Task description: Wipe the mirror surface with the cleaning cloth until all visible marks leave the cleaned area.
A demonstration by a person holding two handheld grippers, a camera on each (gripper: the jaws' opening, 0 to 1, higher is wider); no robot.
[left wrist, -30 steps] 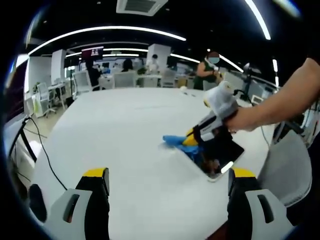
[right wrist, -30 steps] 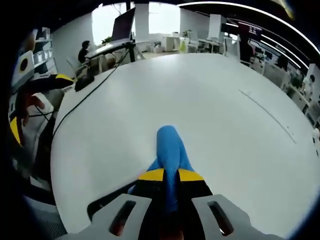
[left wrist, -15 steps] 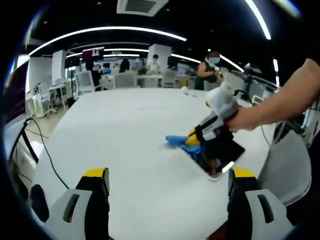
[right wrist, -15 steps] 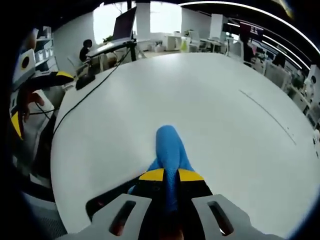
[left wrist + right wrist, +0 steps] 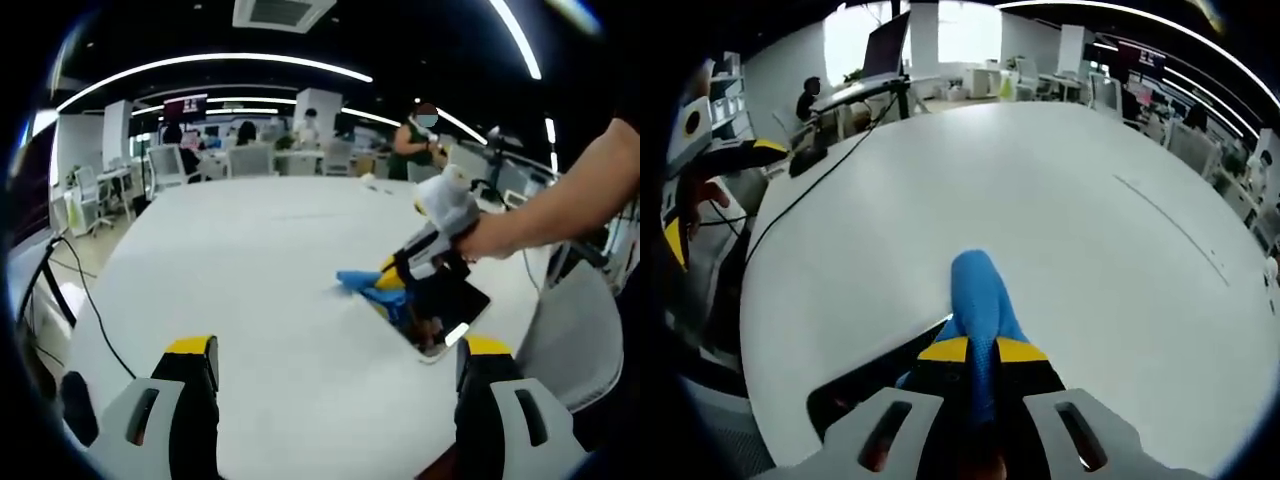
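Observation:
A dark rectangular mirror (image 5: 440, 312) lies flat on the white table (image 5: 240, 260), to the right. The right gripper (image 5: 392, 280), held by a hand, is shut on a blue cleaning cloth (image 5: 362, 281) and presses it at the mirror's far left corner. In the right gripper view the cloth (image 5: 978, 295) sticks out forward from the shut right gripper (image 5: 980, 350), and a strip of the mirror (image 5: 850, 388) shows under the jaws. My left gripper (image 5: 338, 352) hangs open and bare above the table's near edge, away from the mirror; it also appears as the left gripper (image 5: 700, 195) beyond the table's rim.
A black cable (image 5: 92, 305) runs along the table's left side. A grey chair (image 5: 572, 335) stands beside the mirror's end of the table. Desks, chairs and several people fill the office behind. The white table (image 5: 1070, 210) stretches wide ahead of the cloth.
The right gripper has slid the cloth a little to the right, further onto the mirror. More of the mirror shows under its jaws. The left gripper has stayed put.

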